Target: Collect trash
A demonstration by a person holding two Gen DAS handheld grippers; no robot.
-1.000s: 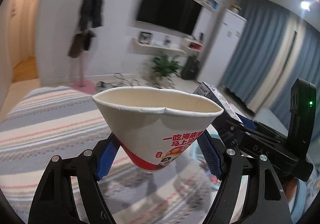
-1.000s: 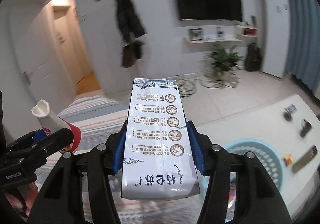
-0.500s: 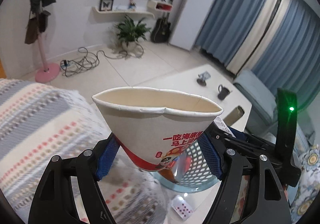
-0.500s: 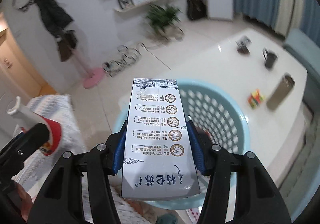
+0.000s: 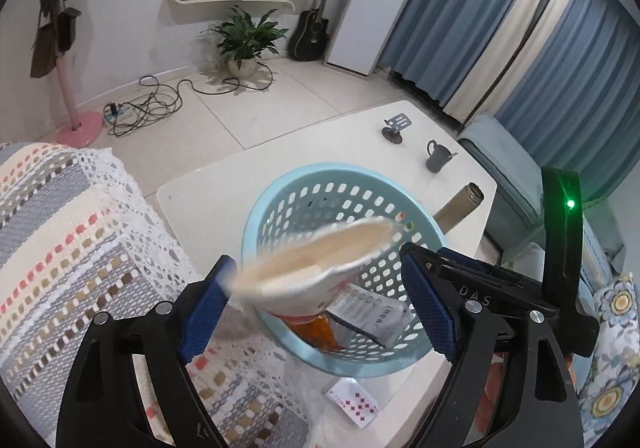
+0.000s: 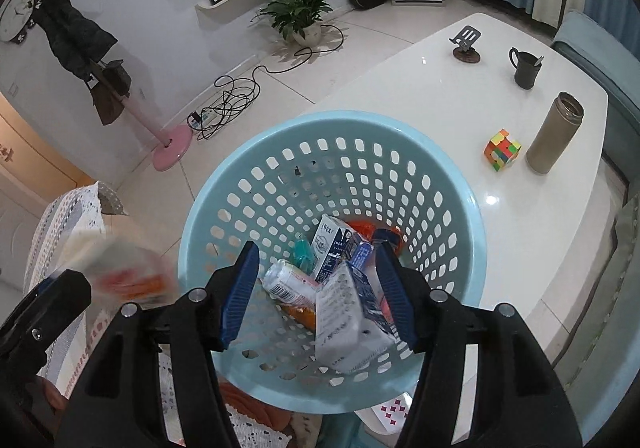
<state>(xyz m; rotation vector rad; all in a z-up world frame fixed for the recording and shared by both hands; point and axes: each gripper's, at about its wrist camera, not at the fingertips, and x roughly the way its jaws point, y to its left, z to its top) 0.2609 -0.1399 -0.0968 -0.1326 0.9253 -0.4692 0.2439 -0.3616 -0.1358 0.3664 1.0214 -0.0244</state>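
A light blue perforated basket (image 6: pixel 460 184) stands on the white table; it also shows in the left wrist view (image 5: pixel 276 204). My right gripper (image 6: pixel 316 284) is open above it, and the white milk carton (image 6: pixel 344 324) lies inside among another carton, a can (image 6: pixel 288 284) and orange wrappers. My left gripper (image 5: pixel 316 308) is open at the basket's near rim. The paper noodle cup (image 5: pixel 308 268) is blurred and tilted between its jaws, loose, over the basket. It shows blurred at the left in the right wrist view (image 6: pixel 120 268).
A striped crocheted cover (image 5: pixel 60 240) lies to the left. On the table (image 6: pixel 440 88) are a Rubik's cube (image 6: pixel 502 150), a thermos (image 6: pixel 554 132), a dark mug (image 6: pixel 526 68), a phone stand (image 6: pixel 466 44) and a playing card (image 5: pixel 352 402).
Both grippers moved over the basket and opened. The milk carton dropped from the right gripper into the basket. The noodle cup came loose from the left gripper and is tipping.
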